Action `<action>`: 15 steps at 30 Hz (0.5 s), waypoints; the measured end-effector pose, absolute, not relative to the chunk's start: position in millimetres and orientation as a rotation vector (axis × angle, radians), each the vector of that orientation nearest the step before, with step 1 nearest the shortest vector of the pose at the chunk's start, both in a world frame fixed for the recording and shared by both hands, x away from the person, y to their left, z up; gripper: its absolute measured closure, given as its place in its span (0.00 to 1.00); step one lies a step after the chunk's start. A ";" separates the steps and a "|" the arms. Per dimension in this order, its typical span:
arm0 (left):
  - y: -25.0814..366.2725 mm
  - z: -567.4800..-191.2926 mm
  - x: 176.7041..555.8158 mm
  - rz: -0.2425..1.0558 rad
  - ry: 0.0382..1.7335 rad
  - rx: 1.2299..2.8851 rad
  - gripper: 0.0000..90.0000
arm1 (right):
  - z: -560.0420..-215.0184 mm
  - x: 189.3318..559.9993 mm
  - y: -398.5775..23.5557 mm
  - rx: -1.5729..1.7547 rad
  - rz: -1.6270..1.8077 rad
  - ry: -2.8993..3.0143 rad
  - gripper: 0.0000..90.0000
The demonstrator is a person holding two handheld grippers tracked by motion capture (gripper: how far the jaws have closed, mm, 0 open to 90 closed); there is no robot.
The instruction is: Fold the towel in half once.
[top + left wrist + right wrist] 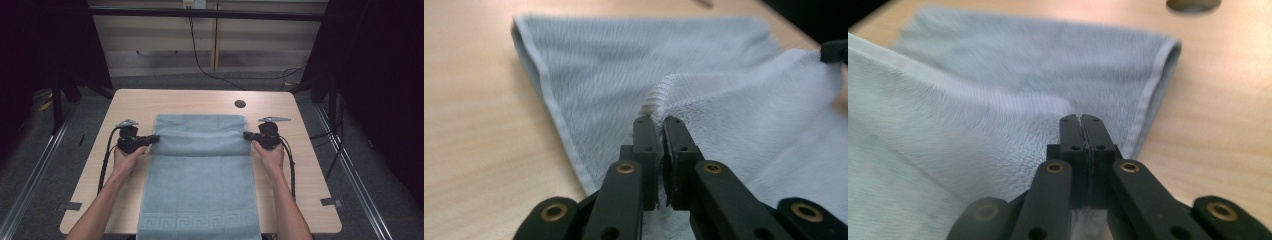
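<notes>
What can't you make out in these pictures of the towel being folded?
- Towel's near end, high view: cut off by the bottom edge.
- Towel edge in the left gripper, left gripper view: hidden between the shut jaws.
- Towel edge in the right gripper, right gripper view: hidden between the shut jaws.
- Table hole, right gripper view: blurred, cut by the top edge.

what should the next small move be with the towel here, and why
Probably carry both pinched edges on toward the near end. The left gripper and right gripper are each shut on a side edge of the towel, lifted mid-length, with the far part doubled.
</notes>
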State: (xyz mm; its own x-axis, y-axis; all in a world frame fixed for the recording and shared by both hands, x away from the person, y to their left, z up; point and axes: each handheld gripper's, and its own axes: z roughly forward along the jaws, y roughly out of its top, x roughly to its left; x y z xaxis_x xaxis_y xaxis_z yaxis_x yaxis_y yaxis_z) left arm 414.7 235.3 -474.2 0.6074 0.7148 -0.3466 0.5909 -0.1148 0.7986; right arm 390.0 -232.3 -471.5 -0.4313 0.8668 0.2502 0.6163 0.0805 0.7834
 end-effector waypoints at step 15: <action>246.7 -361.7 376.5 0.258 0.830 1.668 0.96 | -355.8 354.7 -246.3 1.213 1.531 1.922 0.99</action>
State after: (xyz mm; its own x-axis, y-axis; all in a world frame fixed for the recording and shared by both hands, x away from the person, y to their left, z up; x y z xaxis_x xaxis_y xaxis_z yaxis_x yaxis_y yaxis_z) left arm 376.5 246.7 -361.7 0.7210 0.6416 -0.2618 0.3804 -0.0507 0.9234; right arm 354.7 -246.3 -355.8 -0.5444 0.8144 0.2009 0.3776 0.0241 0.9256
